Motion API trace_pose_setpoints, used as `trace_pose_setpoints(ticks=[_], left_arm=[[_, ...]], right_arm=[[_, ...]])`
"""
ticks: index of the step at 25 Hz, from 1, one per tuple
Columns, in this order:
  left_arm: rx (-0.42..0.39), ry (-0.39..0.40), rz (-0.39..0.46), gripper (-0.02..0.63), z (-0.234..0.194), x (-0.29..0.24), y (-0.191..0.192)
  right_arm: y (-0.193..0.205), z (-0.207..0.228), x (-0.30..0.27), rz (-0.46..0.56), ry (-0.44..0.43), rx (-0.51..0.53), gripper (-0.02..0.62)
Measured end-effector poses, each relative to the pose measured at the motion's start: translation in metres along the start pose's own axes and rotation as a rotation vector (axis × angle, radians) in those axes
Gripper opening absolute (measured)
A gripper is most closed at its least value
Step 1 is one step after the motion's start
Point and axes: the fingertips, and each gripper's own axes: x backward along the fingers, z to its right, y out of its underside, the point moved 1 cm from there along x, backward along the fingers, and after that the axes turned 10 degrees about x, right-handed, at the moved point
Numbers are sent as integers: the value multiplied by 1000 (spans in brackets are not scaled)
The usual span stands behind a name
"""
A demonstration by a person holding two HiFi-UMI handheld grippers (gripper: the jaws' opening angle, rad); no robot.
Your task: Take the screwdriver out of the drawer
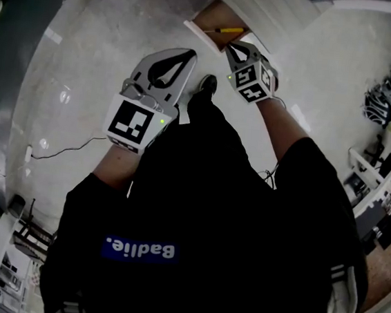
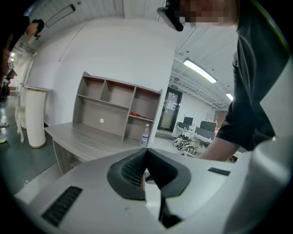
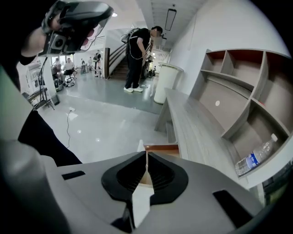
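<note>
The drawer (image 1: 209,16) stands open at the bench (image 3: 201,132). A thin yellow thing inside, likely the screwdriver (image 1: 223,30), lies untouched. The right tool (image 3: 146,159) hovers just beside the drawer, its 2 jaws pressed together on nothing. The left tool (image 2: 145,155), equally empty and closed, hangs farther off. Reaching is the step in hand. Next, the right jaws must spread and drop over the handle.
</note>
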Motion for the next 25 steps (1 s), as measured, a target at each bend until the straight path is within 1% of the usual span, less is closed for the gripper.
trace_pose_setpoints(ticks=[4,8,9,10,11,14,20,25], left_arm=[[11,-6,-21,2,-5,1,5],[18,-17,-24,2,-12,2,10],[21,-20,-25,2,-14,3,11],[24,-22,-26,2,-15,4,11],[26,-24,-26,2,-16,4,12],[25,-28,-22,2,-19,4,14],[50,-48,-31,2,-25,7,25],[64,-67,-36,2,-36,10,33]], right_arm=[[9,-3,-18,-37,-23,54,34],[20,-6,-35,-80,-38,105,35],[22,-7,-40,-91,-41,119,48],[26,-8,-45,-104,-45,128,94],[30,-9,-51,-118,-49,134,106],[47,-9,-66,-168,-57,153,114],[79,-10,-92,-268,-74,258,114],[93,-9,-113,-325,-75,316,114]])
